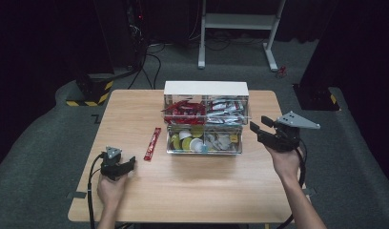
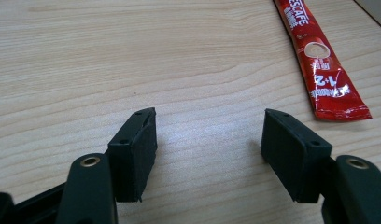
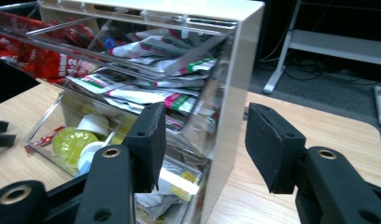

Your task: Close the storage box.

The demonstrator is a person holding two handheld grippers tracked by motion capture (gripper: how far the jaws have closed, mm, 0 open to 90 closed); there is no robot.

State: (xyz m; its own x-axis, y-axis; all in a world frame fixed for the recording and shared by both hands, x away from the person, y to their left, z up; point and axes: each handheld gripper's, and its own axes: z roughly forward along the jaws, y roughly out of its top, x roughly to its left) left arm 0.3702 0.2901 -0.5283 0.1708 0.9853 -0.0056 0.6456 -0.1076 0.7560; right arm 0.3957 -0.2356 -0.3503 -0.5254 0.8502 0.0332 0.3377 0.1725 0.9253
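Red coffee sachet (image 1: 152, 144) lying flat nr table's (image 1: 192, 191) left edge: light, thin, slippery; best pinched mid-length. Left gripper (image 1: 125, 166) & right gripper (image 1: 260, 130) both hanging released, empty.

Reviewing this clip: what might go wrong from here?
1. The red sachet lies flat on the table, beside the open left gripper; the pads may slide over it rather than pinch it.
2. The open right gripper sits close to the clear organizer; a push could shift it or snag its packed sachets.

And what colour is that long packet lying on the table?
Red with white writing; the packet shows best in the left gripper view.
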